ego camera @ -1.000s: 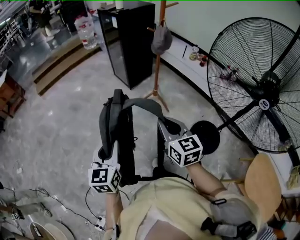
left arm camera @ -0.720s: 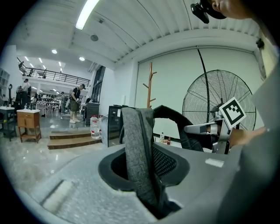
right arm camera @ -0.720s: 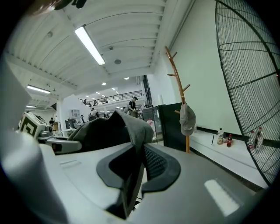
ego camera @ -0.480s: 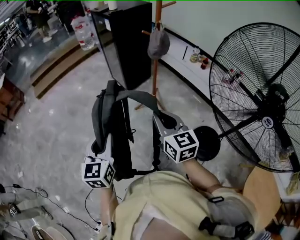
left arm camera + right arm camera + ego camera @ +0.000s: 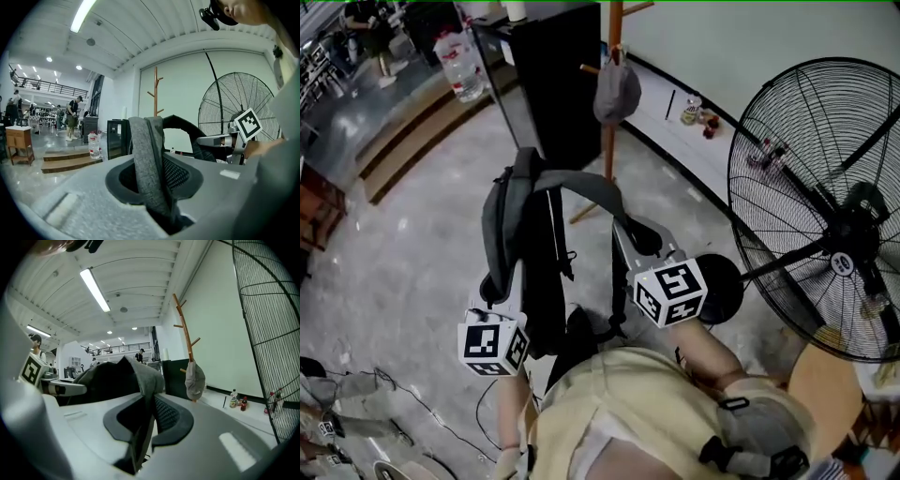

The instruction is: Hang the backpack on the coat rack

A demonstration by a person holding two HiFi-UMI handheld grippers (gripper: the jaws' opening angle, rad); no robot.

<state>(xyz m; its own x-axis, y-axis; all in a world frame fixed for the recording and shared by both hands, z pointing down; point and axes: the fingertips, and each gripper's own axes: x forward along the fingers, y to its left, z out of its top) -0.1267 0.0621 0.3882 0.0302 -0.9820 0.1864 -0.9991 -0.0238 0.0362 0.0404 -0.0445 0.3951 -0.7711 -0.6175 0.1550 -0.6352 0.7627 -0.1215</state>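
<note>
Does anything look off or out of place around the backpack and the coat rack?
Nothing stands out. The backpack hangs by its straps, one clamped in the left tongs, one in the right tongs. The rack stands upright with a cap on it.

L gripper (image 5: 153, 180): jaws pressed on the grey backpack strap (image 5: 146, 140), which stands upright between them. The wooden coat rack (image 5: 155, 93) is behind the strap, by the wall. Right of the rack: big fan (image 5: 234, 103) & R gripper (image 5: 206, 139) w/ its marker cube. Left of the rack: black cabinet (image 5: 117, 136), then water bottle (image 5: 94, 144).
</note>
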